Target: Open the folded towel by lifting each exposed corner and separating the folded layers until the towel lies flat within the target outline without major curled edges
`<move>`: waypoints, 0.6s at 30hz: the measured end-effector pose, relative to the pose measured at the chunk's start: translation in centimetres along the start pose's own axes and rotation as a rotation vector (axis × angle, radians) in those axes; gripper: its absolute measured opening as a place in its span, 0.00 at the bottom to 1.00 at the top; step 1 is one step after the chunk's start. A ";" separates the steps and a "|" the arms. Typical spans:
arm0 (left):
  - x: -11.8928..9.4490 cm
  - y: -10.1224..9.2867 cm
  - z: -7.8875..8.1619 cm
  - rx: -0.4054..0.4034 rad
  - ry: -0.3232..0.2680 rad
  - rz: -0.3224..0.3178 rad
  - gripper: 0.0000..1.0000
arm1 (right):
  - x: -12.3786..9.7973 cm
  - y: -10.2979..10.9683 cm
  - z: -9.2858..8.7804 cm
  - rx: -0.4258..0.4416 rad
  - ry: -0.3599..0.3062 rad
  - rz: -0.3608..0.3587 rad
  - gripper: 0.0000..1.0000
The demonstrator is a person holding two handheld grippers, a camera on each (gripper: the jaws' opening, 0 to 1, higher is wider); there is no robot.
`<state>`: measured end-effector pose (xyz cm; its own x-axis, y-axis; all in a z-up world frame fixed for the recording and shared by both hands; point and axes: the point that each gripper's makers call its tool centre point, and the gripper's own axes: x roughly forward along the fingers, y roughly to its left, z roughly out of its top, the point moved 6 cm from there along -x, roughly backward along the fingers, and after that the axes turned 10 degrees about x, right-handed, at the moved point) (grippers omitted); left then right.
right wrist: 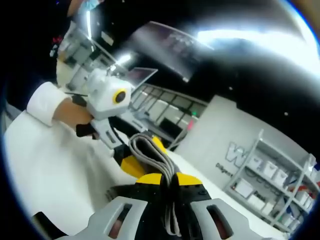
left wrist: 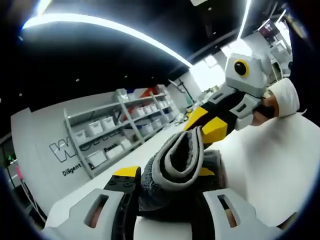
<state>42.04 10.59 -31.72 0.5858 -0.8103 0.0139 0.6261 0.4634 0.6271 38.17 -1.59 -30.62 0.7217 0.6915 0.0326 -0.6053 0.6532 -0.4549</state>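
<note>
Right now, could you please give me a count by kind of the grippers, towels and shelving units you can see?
Grippers: 2, left gripper and right gripper, both shut on the towel
Towels: 1, grey towel, bunched between them
Shelving units: 1, grey shelving unit holding white bins
Total: 4

Towel bunched betw. fingers, so most of its spread hidden. Wall lettering cut off by shelving. Bin labels too small to read.

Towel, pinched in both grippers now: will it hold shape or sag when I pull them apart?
Probably sag: the towel bends in soft layered folds between the left gripper and right gripper. Its thick pile looks grippy, so slipping seems unlikely.
</note>
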 end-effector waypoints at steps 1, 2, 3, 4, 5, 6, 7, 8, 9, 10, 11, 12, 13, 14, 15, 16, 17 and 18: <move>0.0 0.0 0.1 0.001 -0.004 0.002 0.30 | 0.0 0.0 0.0 -0.001 -0.001 -0.001 0.02; -0.1 0.0 0.2 0.001 -0.010 0.003 0.29 | 0.0 -0.1 0.1 -0.005 -0.005 -0.004 0.02; -0.1 0.1 0.3 0.001 -0.019 0.010 0.27 | -0.1 -0.1 0.1 -0.008 -0.008 -0.006 0.02; -0.1 0.1 0.3 -0.003 -0.021 0.013 0.26 | -0.1 -0.2 0.2 -0.013 -0.012 -0.007 0.03; -0.2 0.1 0.3 -0.008 -0.021 0.014 0.25 | -0.1 -0.2 0.2 -0.015 -0.013 -0.008 0.03; -0.2 0.2 0.3 -0.014 -0.022 0.017 0.25 | -0.1 -0.2 0.2 -0.022 -0.013 -0.010 0.03; -0.2 0.2 0.3 -0.018 -0.022 0.019 0.23 | -0.1 -0.2 0.2 -0.028 -0.015 -0.010 0.03; -0.2 0.2 0.3 -0.020 -0.022 0.020 0.23 | 0.0 -0.2 0.2 -0.030 -0.015 -0.009 0.04; -0.2 0.2 0.3 -0.025 -0.022 0.020 0.22 | 0.0 -0.2 0.2 -0.035 -0.016 -0.007 0.04; -0.2 0.3 0.3 -0.029 -0.022 0.023 0.21 | 0.0 -0.2 0.2 -0.041 -0.018 -0.007 0.05; -0.2 0.3 0.3 -0.031 -0.022 0.025 0.19 | 0.0 -0.2 0.2 -0.046 -0.019 -0.007 0.05; -0.2 0.4 0.3 -0.034 -0.024 0.029 0.18 | 0.0 -0.2 0.2 -0.048 -0.020 -0.004 0.06; -0.3 0.5 0.3 -0.036 -0.025 0.034 0.18 | 0.0 -0.2 0.1 -0.049 -0.019 -0.001 0.07; -0.3 0.5 0.3 -0.036 -0.024 0.037 0.17 | 0.0 -0.2 0.1 -0.053 -0.020 -0.001 0.10; -0.3 0.6 0.3 -0.039 -0.024 0.041 0.16 | 0.0 -0.3 0.1 -0.057 -0.022 -0.005 0.12; -0.4 0.7 0.4 -0.041 -0.026 0.046 0.15 | 0.1 -0.3 0.1 -0.061 -0.023 -0.003 0.16; -0.4 0.7 0.5 -0.046 -0.031 0.050 0.14 | 0.1 -0.3 0.0 -0.059 -0.020 -0.001 0.18; -0.4 0.8 0.5 -0.050 -0.034 0.054 0.14 | 0.1 -0.3 0.0 -0.059 -0.016 0.001 0.19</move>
<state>42.02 11.10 -30.81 0.6021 -0.7950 0.0731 0.6198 0.5232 0.5849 38.43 -1.70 -30.54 0.7155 0.6971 0.0458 -0.5846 0.6334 -0.5069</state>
